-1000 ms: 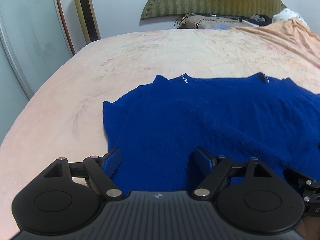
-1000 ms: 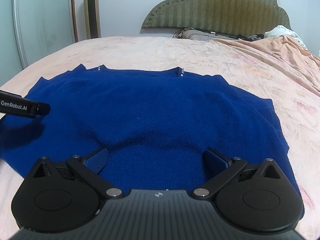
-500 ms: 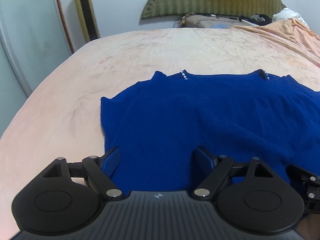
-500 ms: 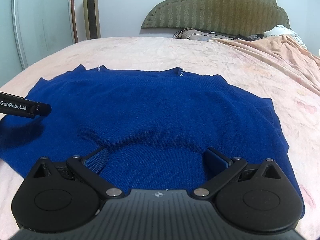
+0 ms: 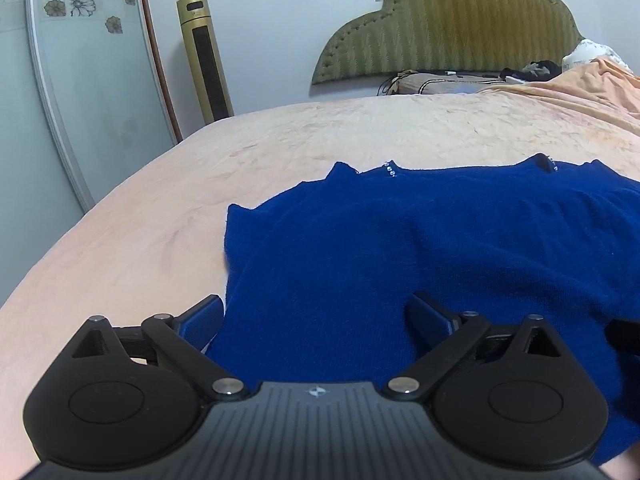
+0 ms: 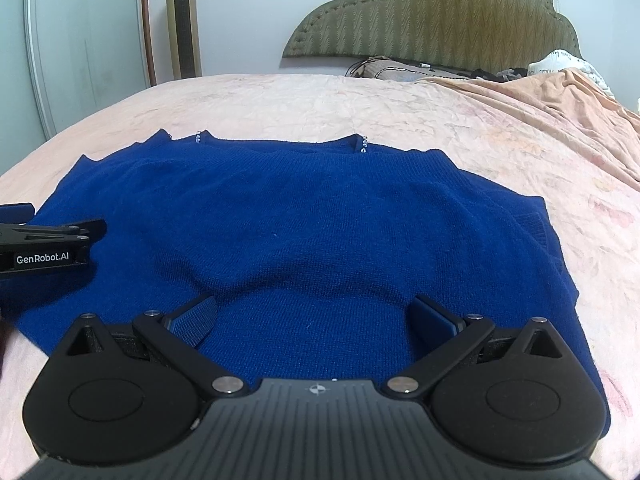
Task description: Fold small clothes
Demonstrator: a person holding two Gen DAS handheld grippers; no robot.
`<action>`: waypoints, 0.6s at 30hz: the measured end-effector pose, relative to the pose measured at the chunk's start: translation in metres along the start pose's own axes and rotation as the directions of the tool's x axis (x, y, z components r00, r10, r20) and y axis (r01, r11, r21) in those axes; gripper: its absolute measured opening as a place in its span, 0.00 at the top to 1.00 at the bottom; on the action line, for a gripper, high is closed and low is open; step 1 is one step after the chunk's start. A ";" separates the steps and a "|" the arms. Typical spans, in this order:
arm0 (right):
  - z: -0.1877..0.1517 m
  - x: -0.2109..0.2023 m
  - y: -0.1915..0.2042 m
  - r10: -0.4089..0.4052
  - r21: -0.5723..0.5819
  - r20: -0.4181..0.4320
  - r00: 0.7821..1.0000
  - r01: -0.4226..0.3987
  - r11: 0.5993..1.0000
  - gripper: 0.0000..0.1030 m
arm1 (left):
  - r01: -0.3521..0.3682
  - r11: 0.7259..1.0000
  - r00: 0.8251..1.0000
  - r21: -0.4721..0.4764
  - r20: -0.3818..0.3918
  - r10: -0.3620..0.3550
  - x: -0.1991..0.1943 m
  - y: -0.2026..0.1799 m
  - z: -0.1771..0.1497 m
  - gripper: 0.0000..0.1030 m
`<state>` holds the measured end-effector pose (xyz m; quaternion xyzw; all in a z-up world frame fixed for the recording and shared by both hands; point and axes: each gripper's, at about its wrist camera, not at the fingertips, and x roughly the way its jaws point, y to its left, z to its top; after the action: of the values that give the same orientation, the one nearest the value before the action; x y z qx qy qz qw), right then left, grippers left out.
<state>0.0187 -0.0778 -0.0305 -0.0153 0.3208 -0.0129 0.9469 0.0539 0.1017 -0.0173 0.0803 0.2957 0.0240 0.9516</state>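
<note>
blue knitted sweater [image 6: 312,240] lies spread flat on the peach bedspread [image 6: 320,100], its neckline pointing away toward the green padded headboard [image 6: 432,16] and its hem nearest the cameras; small sparkling beads [image 6: 363,145] mark each end of the collar. the left gripper [image 5: 316,320] hovers low over the sweater's left side — its jaws have just been opening and now stand wide apart, the near-left edge of the knit lying between them, with the left blue pad [image 5: 202,322] just off the cloth over the bedspread and the right one over the fabric; neither pad presses on it. from the right wrist view this same gripper shows at the far left as a black body with white lettering, sitting over the sweater's left sleeve area. the right gripper [image 6: 312,320] is also spread wide, both blue pads over the lower middle of the sweater, nothing pinched between them. the fabric bulges in a soft ridge just ahead of the right gripper's fingers, and the right sleeve [image 6: 532,224] is folded in at the side. a rumpled peach blanket [image 6: 560,112] is heaped along the right of the bed, pillows and dark items [image 5: 440,82] lie at the headboard, and a gold tower fan [image 5: 206,56] stands by the wall beside a flowered wardrobe door [image 5: 80,80].
</note>
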 end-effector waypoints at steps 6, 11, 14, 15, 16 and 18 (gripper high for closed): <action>0.000 0.000 0.000 0.000 0.000 0.000 1.000 0.000 1.000 0.00 | 0.036 0.998 0.999 -0.042 -0.020 -0.037 0.005 0.008 0.000 0.02; 0.000 0.000 0.000 0.000 0.000 0.000 1.000 0.000 1.000 0.00 | 0.119 0.979 0.990 -0.168 -0.052 -0.130 0.015 0.027 -0.002 0.00; 0.000 0.000 0.000 -0.001 0.000 0.000 1.000 0.001 1.000 0.00 | 0.134 0.972 0.989 -0.192 -0.042 -0.145 0.015 0.030 -0.003 0.00; 0.000 0.000 0.000 -0.001 0.000 0.000 1.000 0.001 1.000 0.00 | 0.125 0.976 0.990 -0.180 -0.047 -0.136 0.015 0.027 -0.003 0.00; 0.000 0.000 0.000 -0.001 0.000 0.000 1.000 0.001 1.000 0.00 | 0.119 0.978 0.991 -0.171 -0.048 -0.129 0.015 0.025 -0.003 0.00; 0.000 0.000 0.000 -0.001 0.000 0.000 1.000 0.001 1.000 0.00 | 0.115 0.979 0.991 -0.166 -0.050 -0.125 0.015 0.024 -0.003 0.00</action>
<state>0.0185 -0.0778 -0.0305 -0.0155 0.3207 -0.0132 0.9470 0.0649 0.1275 -0.0238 -0.0165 0.3254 -0.0072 0.9454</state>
